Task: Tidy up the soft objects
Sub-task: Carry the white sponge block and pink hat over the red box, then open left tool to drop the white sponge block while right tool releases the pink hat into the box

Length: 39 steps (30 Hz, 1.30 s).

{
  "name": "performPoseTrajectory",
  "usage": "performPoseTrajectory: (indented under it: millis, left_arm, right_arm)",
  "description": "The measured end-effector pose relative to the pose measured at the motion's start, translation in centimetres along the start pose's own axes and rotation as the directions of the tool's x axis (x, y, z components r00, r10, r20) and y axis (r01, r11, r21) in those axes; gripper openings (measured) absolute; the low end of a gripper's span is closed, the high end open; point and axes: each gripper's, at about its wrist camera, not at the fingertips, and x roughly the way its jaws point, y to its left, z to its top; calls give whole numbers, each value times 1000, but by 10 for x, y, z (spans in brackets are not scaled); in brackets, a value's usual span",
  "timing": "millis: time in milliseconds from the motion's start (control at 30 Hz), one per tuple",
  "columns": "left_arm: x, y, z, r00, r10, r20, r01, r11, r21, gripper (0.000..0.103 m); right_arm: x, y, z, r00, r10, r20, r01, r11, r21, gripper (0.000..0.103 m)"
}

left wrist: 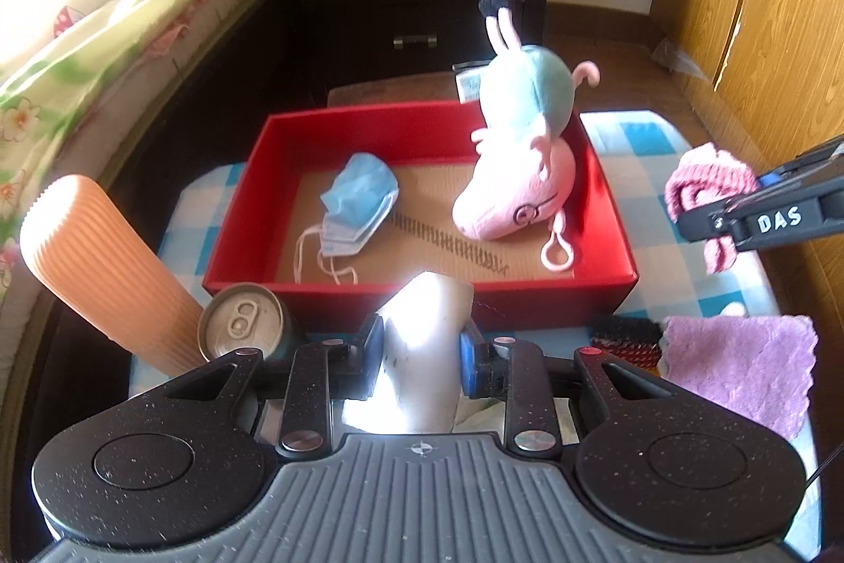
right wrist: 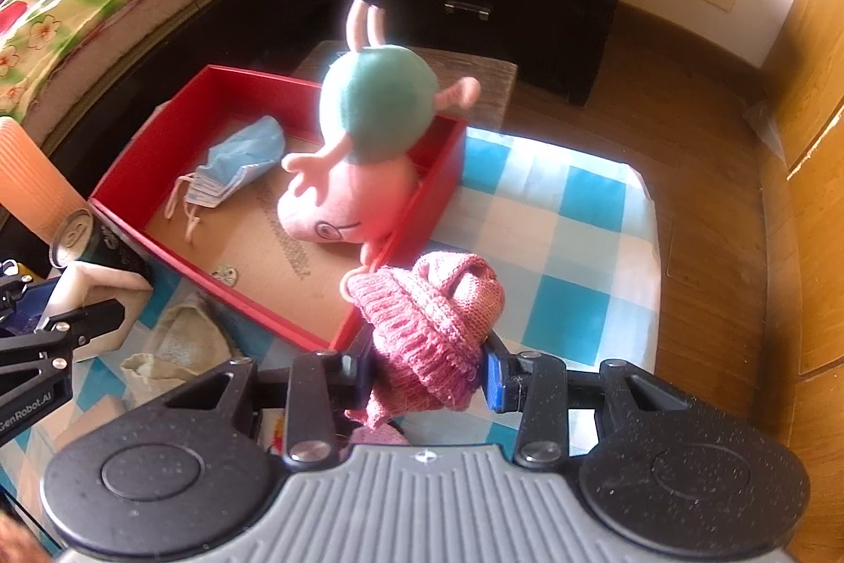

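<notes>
Pink knitted hat [right wrist: 430, 325] is pinched by the right claw [right wrist: 428, 373] at the red box [right wrist: 401, 241] corner; a white foam block [left wrist: 422, 352] is pinched by the left claw [left wrist: 422, 349]. "DAS" is read only in the left view, "GenRobot.AI" only in the right; the pig plush [left wrist: 519, 162] lies farther back, inside the box.

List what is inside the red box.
Inside the red box: a blue face mask and an upside-down pig plush on the cardboard floor. Whatever lies beneath them is hidden.

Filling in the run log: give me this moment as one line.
left gripper: shut on white foam block | right gripper: shut on pink knit hat | red box: plush pig, face mask
</notes>
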Motion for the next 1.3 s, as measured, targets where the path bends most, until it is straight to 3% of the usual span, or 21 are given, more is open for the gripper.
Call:
performPoseTrajectory:
  millis: [767, 1300]
  left_arm:
    - [-32, 10, 54, 987, -26, 160, 37, 997, -62, 29]
    - [7, 23, 91, 993, -2, 115, 11, 997, -72, 29]
  right_arm:
    - [-28, 48, 44, 992, 61, 109, -56, 997, -54, 17]
    - [10, 62, 80, 997, 45, 67, -41, 997, -66, 17]
